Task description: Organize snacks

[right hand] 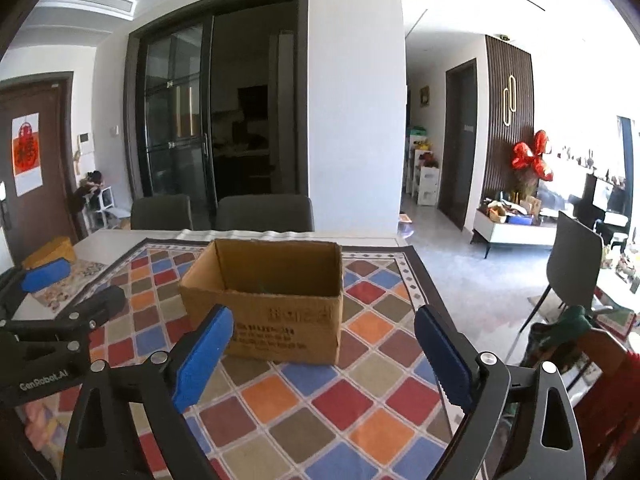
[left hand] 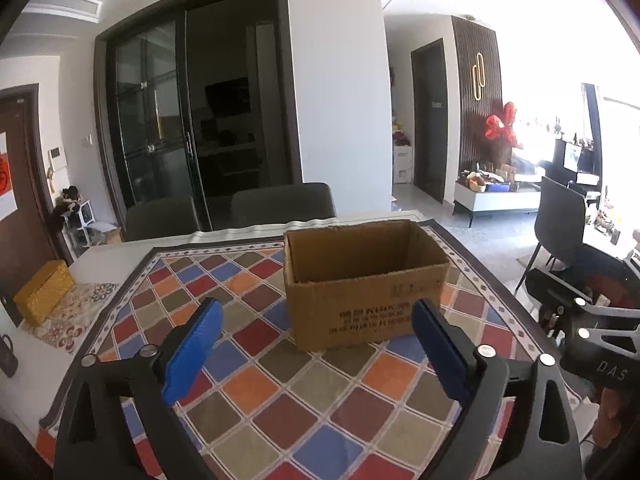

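A: Start with the biggest thing; the counter (left hand: 120,248) fills the lower half of both views under a patchwork cloth (left hand: 256,392), and I see no snacks on it anywhere.

B: That is the first risk, I think; nothing to organize is in view, so either hand may sweep about searching and knock something.

A: The cardboard box (right hand: 280,320) sits centre frame, open-topped, upright on the cloth; what is inside is hidden by its near wall.

B: It looks light; a nudge from a finger could slide it or rumple the cloth beneath.

A: The yellow box (left hand: 44,292), left edge of the left view, sits near the counter's side; a stray elbow might tip it off.

B: And the grippers: left gripper (left hand: 316,320) has its fingers wide apart, holding nothing; right gripper (right hand: 324,328) likewise spread and bare.

A: They hover close together, lower frame; I judge they could collide reaching for the box at once.
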{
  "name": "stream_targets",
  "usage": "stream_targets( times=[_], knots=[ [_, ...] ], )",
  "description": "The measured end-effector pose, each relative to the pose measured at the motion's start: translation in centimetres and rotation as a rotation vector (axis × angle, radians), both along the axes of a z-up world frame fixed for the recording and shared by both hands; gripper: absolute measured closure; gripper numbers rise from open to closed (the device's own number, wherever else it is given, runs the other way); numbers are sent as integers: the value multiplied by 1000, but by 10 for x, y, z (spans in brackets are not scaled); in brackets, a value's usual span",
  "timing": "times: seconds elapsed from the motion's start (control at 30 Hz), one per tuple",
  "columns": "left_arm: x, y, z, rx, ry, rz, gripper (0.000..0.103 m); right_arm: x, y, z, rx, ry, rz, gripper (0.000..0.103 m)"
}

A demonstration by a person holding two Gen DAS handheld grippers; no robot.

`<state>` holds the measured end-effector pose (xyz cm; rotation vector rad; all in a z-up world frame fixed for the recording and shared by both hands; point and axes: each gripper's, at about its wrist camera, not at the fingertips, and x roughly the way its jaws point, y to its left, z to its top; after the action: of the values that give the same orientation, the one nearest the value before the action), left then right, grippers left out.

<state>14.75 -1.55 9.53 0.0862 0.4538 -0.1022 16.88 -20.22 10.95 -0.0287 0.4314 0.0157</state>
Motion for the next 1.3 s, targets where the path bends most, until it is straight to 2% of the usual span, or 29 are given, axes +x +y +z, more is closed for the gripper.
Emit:
stream_targets(
  times=[0.3,0.43,0.83,1.3],
  knots=[
    [-42,9,-11,-37,-2,0,0,-53,2,-7,-1,-55,-8,7],
    [-54,13,-16,-33,-6,11,0,-62,4,-9,-11,-55,-10,7],
    [-75,16,-15,-37,-52,28,0,-79,4,-13,9,-58,7,7],
    [-77,15,-15,-43,-57,26,0,-83,4,-11,16,-62,5,7]
  ],
)
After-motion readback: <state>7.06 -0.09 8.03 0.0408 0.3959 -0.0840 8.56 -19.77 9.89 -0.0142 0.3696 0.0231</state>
